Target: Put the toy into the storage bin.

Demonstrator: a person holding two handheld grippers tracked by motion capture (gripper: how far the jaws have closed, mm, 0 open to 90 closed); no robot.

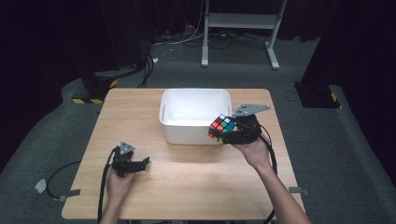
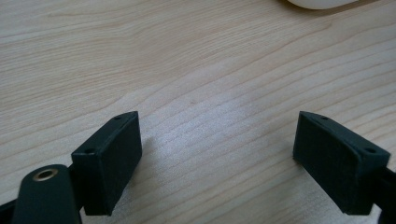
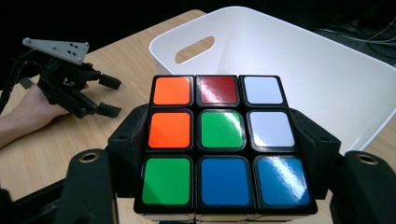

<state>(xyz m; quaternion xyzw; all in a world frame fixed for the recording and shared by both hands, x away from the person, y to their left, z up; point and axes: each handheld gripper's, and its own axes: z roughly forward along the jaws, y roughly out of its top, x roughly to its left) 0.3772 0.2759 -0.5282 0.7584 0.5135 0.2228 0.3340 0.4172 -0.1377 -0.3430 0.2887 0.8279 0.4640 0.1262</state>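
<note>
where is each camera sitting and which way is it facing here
High view: above the person's side, looking forward and down on the wooden table; both forearms enter from below, right gripper holding the cube by the white bin.
Left gripper view: on the left gripper, facing down at bare tabletop; open jaws.
Right gripper view: on the right gripper, facing the bin past the clamped cube.
Shared: the high and right gripper views both show the left hand.

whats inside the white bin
Nothing visible on the bare inner walls of the white plastic bin; the scrambled puzzle cube in the right gripper hides its near bottom.
</note>
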